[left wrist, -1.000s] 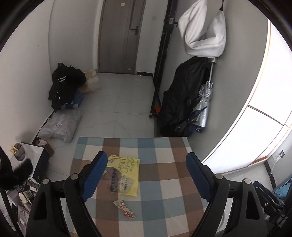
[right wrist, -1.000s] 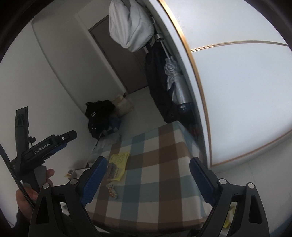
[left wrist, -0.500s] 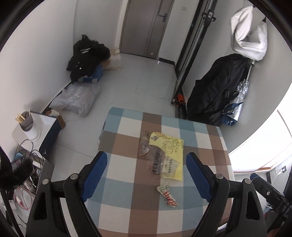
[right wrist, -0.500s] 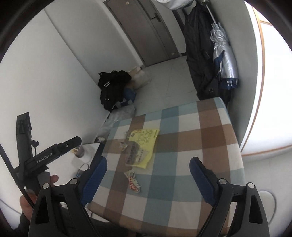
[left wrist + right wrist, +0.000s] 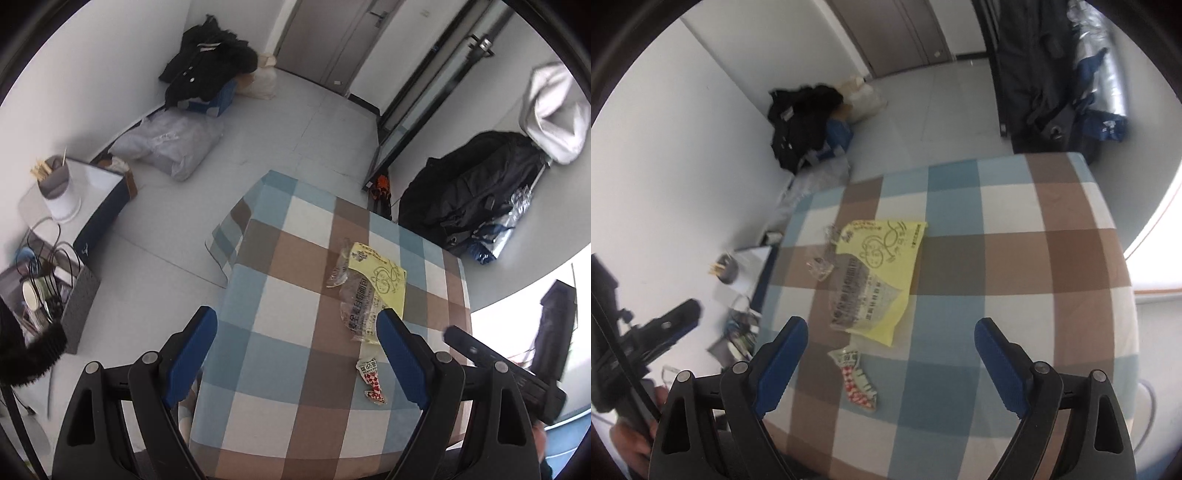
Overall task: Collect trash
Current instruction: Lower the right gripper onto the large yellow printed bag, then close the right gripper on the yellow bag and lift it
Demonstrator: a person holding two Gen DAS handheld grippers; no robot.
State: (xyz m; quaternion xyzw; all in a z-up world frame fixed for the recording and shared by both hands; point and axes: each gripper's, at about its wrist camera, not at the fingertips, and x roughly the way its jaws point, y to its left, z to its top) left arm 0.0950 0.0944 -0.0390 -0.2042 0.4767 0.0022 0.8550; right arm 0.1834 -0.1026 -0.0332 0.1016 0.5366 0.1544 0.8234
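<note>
Left wrist view: the left gripper, black with blue pads, hangs above a small table under a blue, brown and white checked cloth; its tongs are spread wide with nothing between them.
Right wrist view: the right gripper, same build, is tipped down over the same checked cloth; its tongs also stand spread and empty.
Trash on the cloth: a yellow plastic bag with black line drawings lies flat near the middle, a clear printed plastic wrapper lapping over it.
Smaller scraps: a crumpled clear plastic scrap sits just beside the bag's edge; a torn red-and-white checked snack wrapper lies apart from the bag, closer to the grippers.
Same trash, right wrist view: yellow bag, clear wrapper, clear scrap and red-and-white wrapper, all resting on the cloth and touched by neither gripper.
Other gripper in frame: the right one shows at the right edge of the left wrist view, blurred; the left one shows at the left edge of the right wrist view, a hand on its handle.
Floor beyond: a black jacket heaped on a blue box against the wall, a grey plastic sack beside it.
</note>
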